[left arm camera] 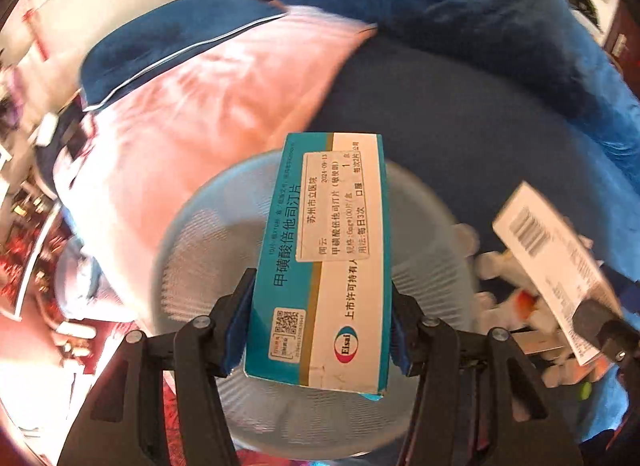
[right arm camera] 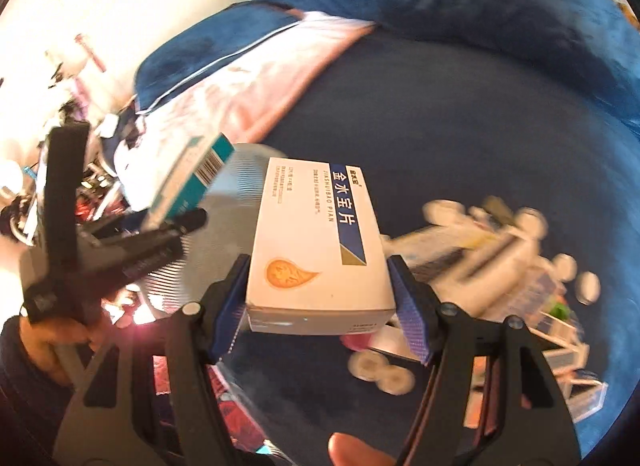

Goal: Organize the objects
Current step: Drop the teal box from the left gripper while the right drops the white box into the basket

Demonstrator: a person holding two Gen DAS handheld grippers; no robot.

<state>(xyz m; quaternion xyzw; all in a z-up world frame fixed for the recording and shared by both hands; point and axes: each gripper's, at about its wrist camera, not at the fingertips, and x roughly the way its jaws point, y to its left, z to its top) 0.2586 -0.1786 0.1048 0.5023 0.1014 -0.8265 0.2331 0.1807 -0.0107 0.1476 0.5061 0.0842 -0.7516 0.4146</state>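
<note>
Left gripper (left arm camera: 320, 330) jaws clamp a teal medicine box (left arm camera: 320, 262); right gripper (right arm camera: 320, 306) jaws clamp a white medicine box (right arm camera: 316, 242), both above the bed (right arm camera: 460, 137).

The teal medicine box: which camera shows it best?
The left wrist view. There the teal medicine box fills the centre, label facing the camera, clamped in the left hand-held gripper. The right wrist view catches only a blurred end with a barcode at the left.

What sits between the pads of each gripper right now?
Left gripper: a teal-and-white medicine box, pads pressed on its sides, in the left wrist view. Right gripper: a white box with a blue stripe, clamped likewise, in the right wrist view.
</note>
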